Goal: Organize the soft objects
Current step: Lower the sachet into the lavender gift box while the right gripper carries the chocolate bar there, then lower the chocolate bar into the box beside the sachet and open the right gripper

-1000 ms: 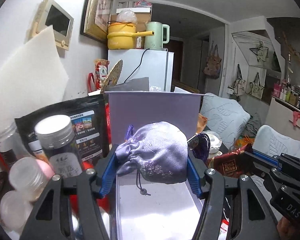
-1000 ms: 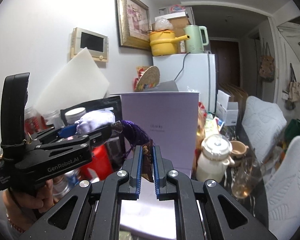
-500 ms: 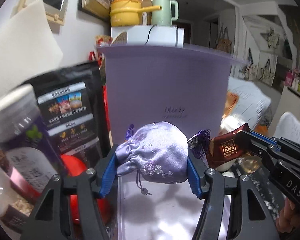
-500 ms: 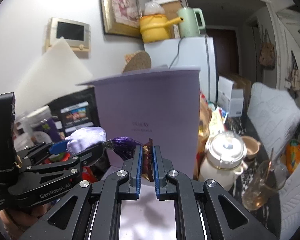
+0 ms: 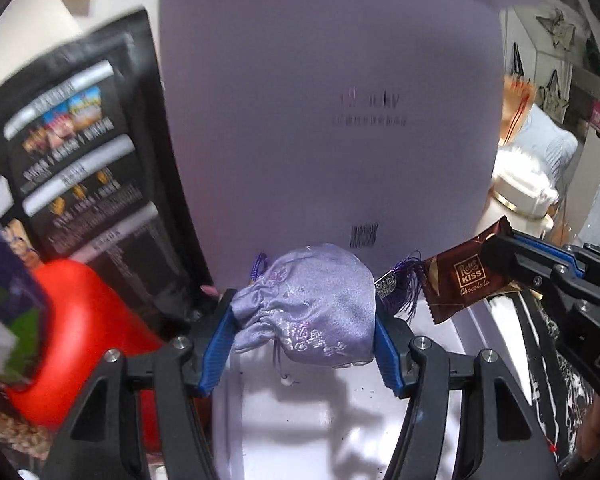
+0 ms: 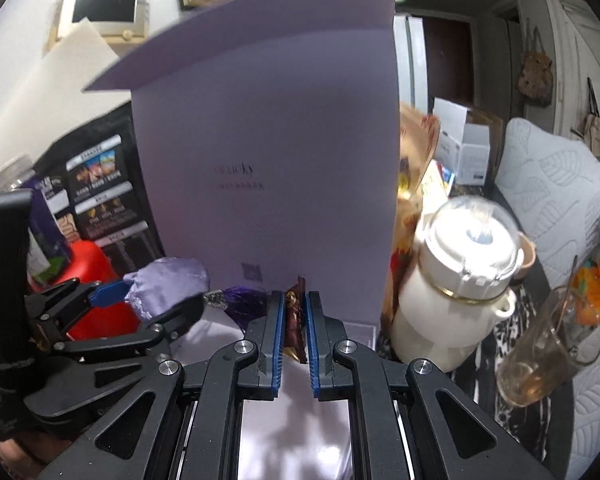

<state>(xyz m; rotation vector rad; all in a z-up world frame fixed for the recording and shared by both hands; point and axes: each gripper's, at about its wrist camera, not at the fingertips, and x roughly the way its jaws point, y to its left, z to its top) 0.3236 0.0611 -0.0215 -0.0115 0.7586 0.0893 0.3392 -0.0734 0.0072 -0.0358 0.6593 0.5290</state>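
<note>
A: Box first, since it fills both views: the lilac box stands with its lid upright, the pale floor of it open below both claws.

B: And the loads?

A: The left claw is clamped on the lavender drawstring pouch, pads squeezing it from both sides, just above the box floor. Its purple tassel hangs out to the right, brushing the chocolate wrapper. The right claw is pinched tight on that wrapper, seen edge-on.

B: What might go wrong?

A: My guess: the tassel snags on the wrapper or the right claw, so releasing one drags the other out of place. The pouch is squashy and may roll on landing. The red container and black snack bag crowd the left side, and the white ceramic pot sits near on the right; a wide swing could knock any of them.
</note>
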